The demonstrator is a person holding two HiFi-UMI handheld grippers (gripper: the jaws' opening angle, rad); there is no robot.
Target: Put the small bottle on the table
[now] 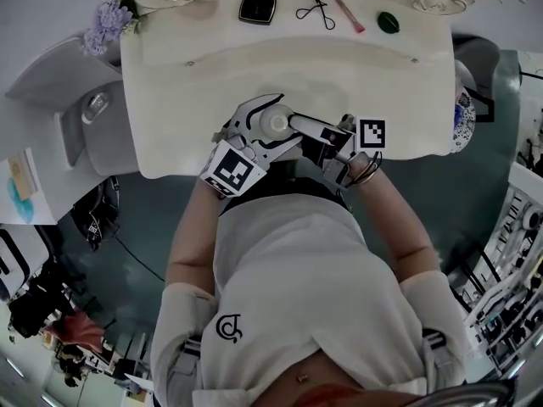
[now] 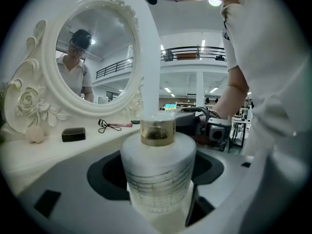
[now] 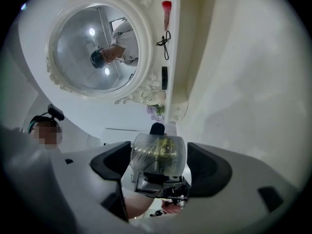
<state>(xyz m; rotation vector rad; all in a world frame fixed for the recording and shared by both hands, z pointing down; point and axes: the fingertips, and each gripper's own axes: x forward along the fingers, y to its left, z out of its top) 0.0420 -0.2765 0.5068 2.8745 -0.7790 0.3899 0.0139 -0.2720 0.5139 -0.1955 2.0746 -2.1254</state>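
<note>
The left gripper (image 2: 157,175) has its jaws spread wide around the frosted body of the bottle (image 2: 158,152), pads pressed on either side. The right gripper (image 3: 158,168) comes in from the opposite side, and its jaws appear to pinch the clear cap (image 3: 158,151). So the bottle hangs between two grips, roughly upright, over the front part of the table (image 1: 195,75). From where I stand I cannot tell whether its base touches the top yet.

Further back, well apart from the bottle, lie a black case (image 1: 257,8), a curler (image 1: 316,11), a pink stick (image 1: 346,11) and a green lid (image 1: 388,22), with the mirror (image 2: 92,57) behind them. None of these is in the way.

The worry, I'd say, is the letting go. If either pair of jaws opens before the base sits flat, the bottle could drop or tip. A sideways tug from the right jaws on the cap might pull it over. It also sits close to the front edge, so a topple could carry it off the table.
</note>
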